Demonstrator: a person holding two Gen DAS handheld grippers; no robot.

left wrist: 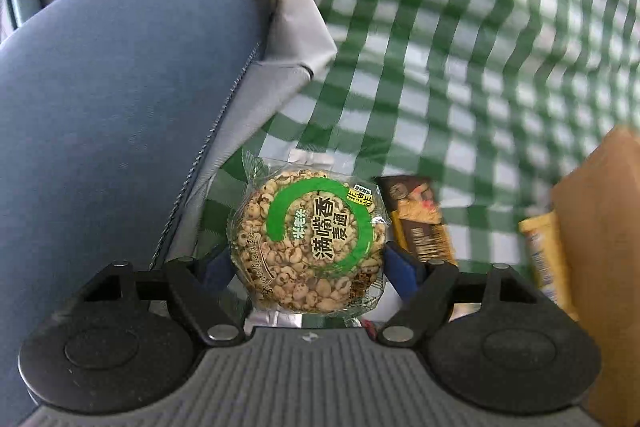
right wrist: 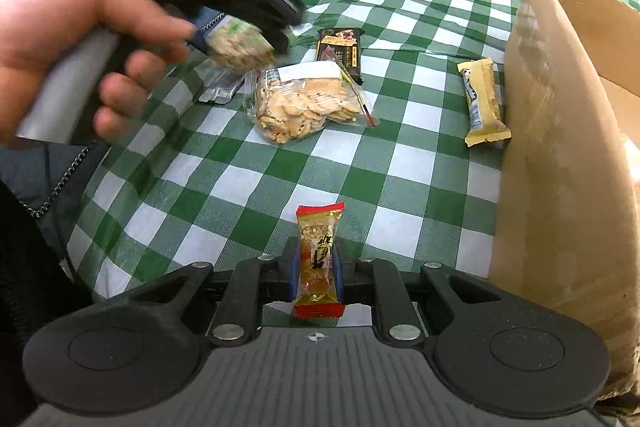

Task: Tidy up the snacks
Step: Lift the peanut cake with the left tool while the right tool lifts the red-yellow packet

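- The puffed grain cake (left wrist: 310, 243), round and sealed in clear film, looks light and brittle; my guess is a hard squeeze would crumble it, and the film is likely slick. Holding it across its rim, as now, seems right.
- The left tool (left wrist: 310, 259) is closed on that cake, its blue pads pressing the wrapper from both sides, spread about as wide as the cake. It is carried in the air above the checked counter (right wrist: 360, 187).
- The peanut bar (right wrist: 319, 263), in a red and gold wrapper, looks light and fairly stiff, with crinkly ends that would slip; the middle is the sound place to hold.
- The right tool (right wrist: 318, 267) grips this bar at its middle, jaws nearly together, just beside the cardboard box (right wrist: 560, 167).
- On the counter lie a bag of crackers (right wrist: 304, 103), a dark bar (right wrist: 340, 53) and a yellow bar (right wrist: 482, 103).
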